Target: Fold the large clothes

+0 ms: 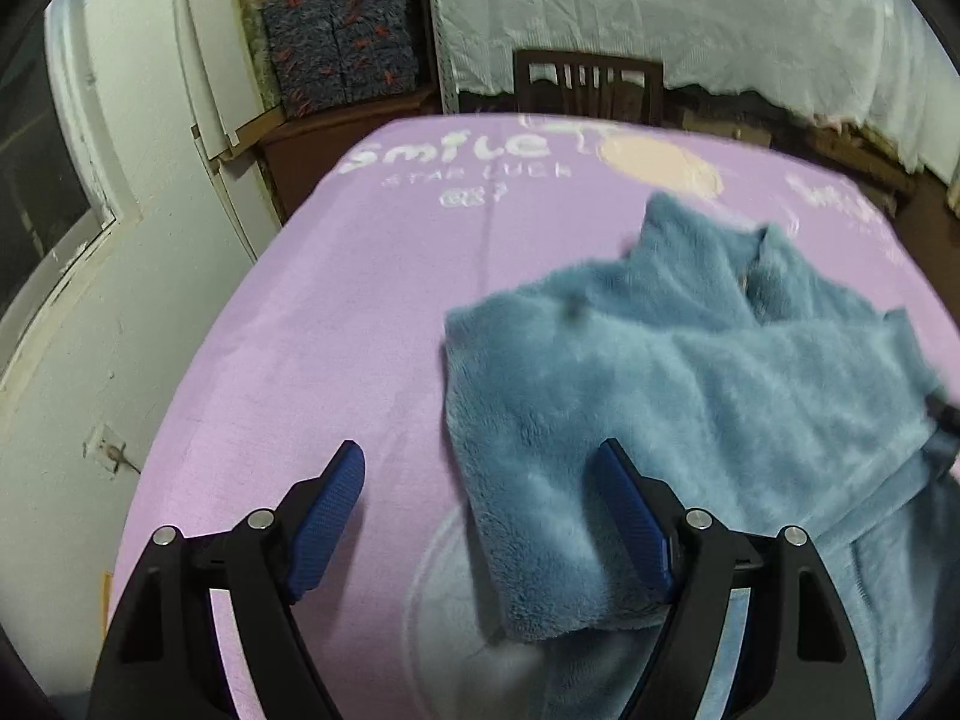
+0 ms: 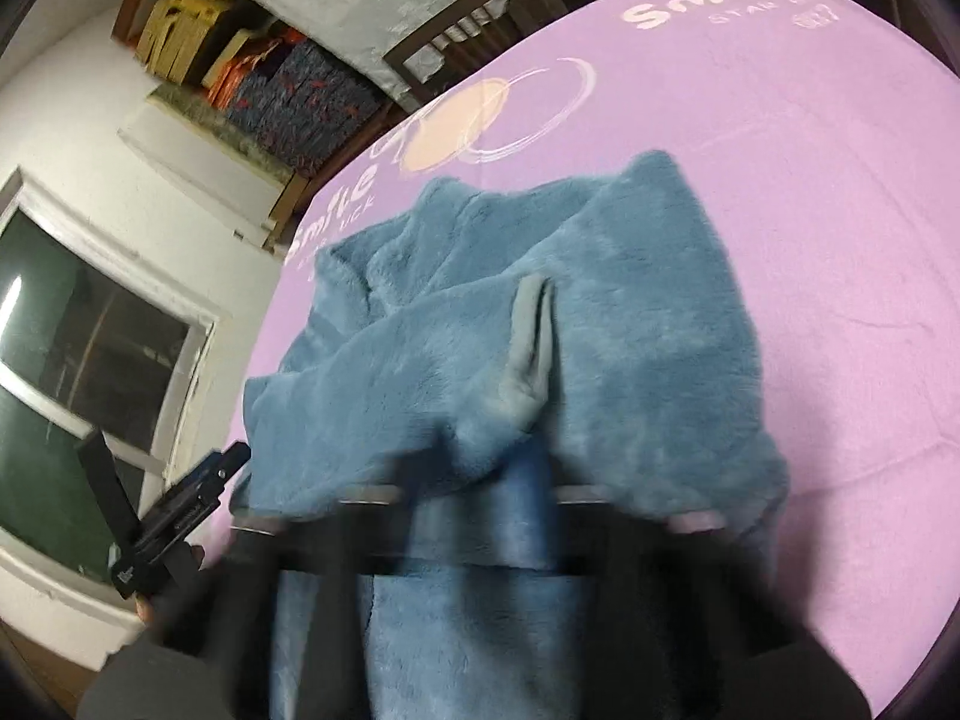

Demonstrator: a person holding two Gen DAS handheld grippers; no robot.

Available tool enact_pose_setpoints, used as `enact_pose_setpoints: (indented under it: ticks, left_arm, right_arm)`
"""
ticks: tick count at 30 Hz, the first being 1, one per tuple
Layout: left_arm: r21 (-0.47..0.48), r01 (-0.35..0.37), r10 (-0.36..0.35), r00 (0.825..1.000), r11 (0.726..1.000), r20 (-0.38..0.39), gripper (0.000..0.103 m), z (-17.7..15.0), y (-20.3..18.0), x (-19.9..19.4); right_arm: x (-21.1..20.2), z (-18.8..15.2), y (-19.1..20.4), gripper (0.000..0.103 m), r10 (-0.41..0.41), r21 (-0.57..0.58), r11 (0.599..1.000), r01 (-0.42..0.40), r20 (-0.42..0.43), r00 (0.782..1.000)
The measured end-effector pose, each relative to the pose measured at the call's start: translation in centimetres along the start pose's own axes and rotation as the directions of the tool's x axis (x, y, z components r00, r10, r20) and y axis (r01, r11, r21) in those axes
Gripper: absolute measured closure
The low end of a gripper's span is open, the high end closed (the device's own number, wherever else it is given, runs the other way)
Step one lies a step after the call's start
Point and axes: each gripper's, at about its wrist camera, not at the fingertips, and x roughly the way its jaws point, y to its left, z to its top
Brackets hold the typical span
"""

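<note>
A fluffy blue fleece garment (image 1: 690,396) lies partly folded on a purple sheet (image 1: 336,324). Its collar points to the far side. My left gripper (image 1: 480,474) is open above the garment's near left corner, with nothing between its blue pads (image 1: 327,516). In the right wrist view the garment (image 2: 540,312) fills the middle. My right gripper (image 2: 528,480) is blurred by motion; its fingers appear closed on a bunched fold of the fleece. The left gripper shows at the left edge (image 2: 174,510).
The purple sheet (image 2: 810,180) covers a table with "Smile" print. A dark wooden chair (image 1: 588,84) stands at the far edge. A white wall with a window (image 2: 90,348) is on the left. Patterned boxes (image 1: 342,48) sit on a shelf behind.
</note>
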Motion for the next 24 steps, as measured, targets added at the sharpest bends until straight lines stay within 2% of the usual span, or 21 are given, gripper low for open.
enact_pose_setpoints:
  ticks: [3,7,10,13,14,16,18,22,24]
  left_arm:
    - [0.013,-0.020,0.020,0.999,1.000,-0.039,0.022,-0.4,-0.2,1.1]
    - [0.007,-0.011,0.012,0.999,1.000,-0.041,0.021,-0.4,0.1,1.2]
    - [0.010,-0.014,0.015,0.999,1.000,-0.039,0.021,-0.5,0.1,1.2]
    - [-0.020,-0.027,0.027,1.000,0.999,-0.012,0.022,-0.3,1.0,0.0]
    - [-0.034,-0.032,0.032,0.999,0.999,0.001,0.023,-0.1,1.2,-0.6]
    - [-0.056,0.000,0.002,0.999,0.998,0.033,0.023,0.4,1.4,-2.2]
    - [-0.048,0.085,-0.082,0.995,0.995,0.056,0.023,1.4,0.4,-3.4]
    - [0.020,0.199,-0.200,0.979,0.980,0.034,0.023,3.0,-3.5,-3.3]
    - [0.059,0.204,-0.206,0.978,0.977,0.028,0.023,3.3,-5.5,-2.4]
  right_arm:
    - [-1.7,-0.6,1.2,0.096,-0.023,-0.067,0.997,0.027,0.061,0.998]
    - [-0.3,-1.3,-0.1,0.096,-0.093,-0.072,0.993,0.094,0.009,0.996]
    - [0.1,-1.9,-0.6,0.096,-0.094,-0.069,0.993,0.094,0.001,0.996]
    - [-0.4,-1.8,-0.5,0.093,-0.107,-0.073,0.992,0.107,0.000,0.994]
    - [-0.8,-1.8,-0.5,0.088,-0.110,-0.070,0.991,0.110,0.010,0.994]
    - [-2.3,-1.8,-0.4,0.086,-0.128,-0.067,0.989,0.132,0.058,0.990]
    - [-3.9,-1.3,0.5,0.086,-0.123,-0.103,0.986,0.133,0.104,0.987]
    - [-3.9,0.1,3.3,0.086,-0.064,-0.170,0.982,0.081,0.104,0.993]
    - [-2.4,0.6,4.9,0.086,-0.028,-0.195,0.980,0.043,0.076,0.997]
